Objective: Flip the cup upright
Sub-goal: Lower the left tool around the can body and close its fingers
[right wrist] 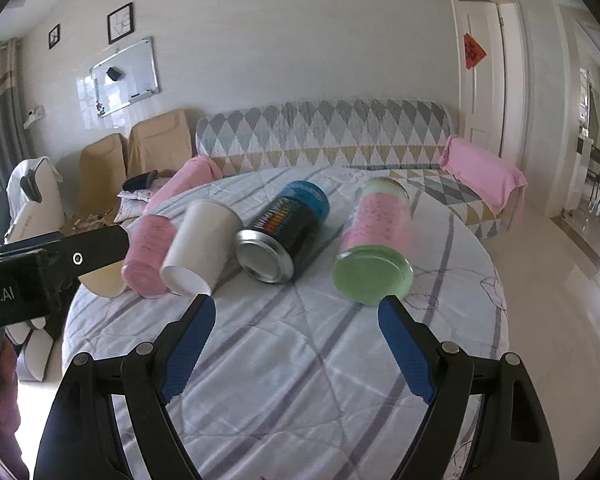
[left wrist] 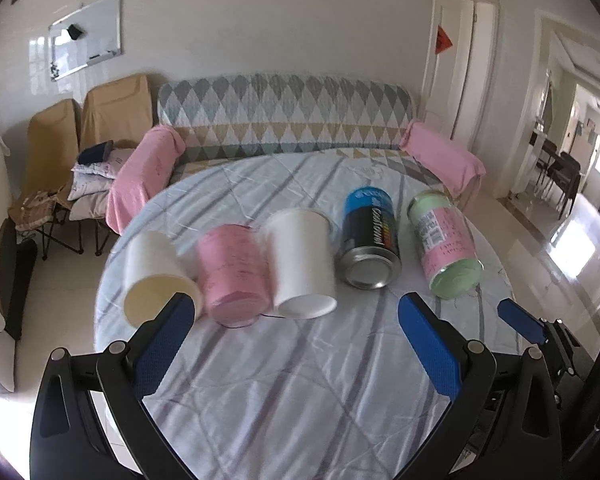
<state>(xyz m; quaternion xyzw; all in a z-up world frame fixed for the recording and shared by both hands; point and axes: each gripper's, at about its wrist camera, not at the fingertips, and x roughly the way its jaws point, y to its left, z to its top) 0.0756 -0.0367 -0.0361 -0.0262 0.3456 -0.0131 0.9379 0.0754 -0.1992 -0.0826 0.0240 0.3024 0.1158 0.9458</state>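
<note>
Several containers lie on their sides in a row on the round table point(left wrist: 300, 380). From the left: a cream paper cup point(left wrist: 156, 272) with its mouth towards me, a pink cup point(left wrist: 232, 276), a white cup point(left wrist: 302, 262), a black and blue can point(left wrist: 370, 240) and a green jar with a pink label point(left wrist: 446, 244). My left gripper point(left wrist: 296, 312) is open and empty, just short of the pink and white cups. My right gripper point(right wrist: 296, 304) is open and empty, in front of the can point(right wrist: 284, 228) and the jar point(right wrist: 374, 248). The white cup point(right wrist: 202, 248) lies left of the can.
The table has a striped white cloth point(right wrist: 300, 360). A patterned sofa point(left wrist: 284, 120) with pink towels on its arms stands behind it. Covered chairs point(left wrist: 88, 128) stand at the left. The right gripper's finger point(left wrist: 520, 320) shows at the right of the left wrist view.
</note>
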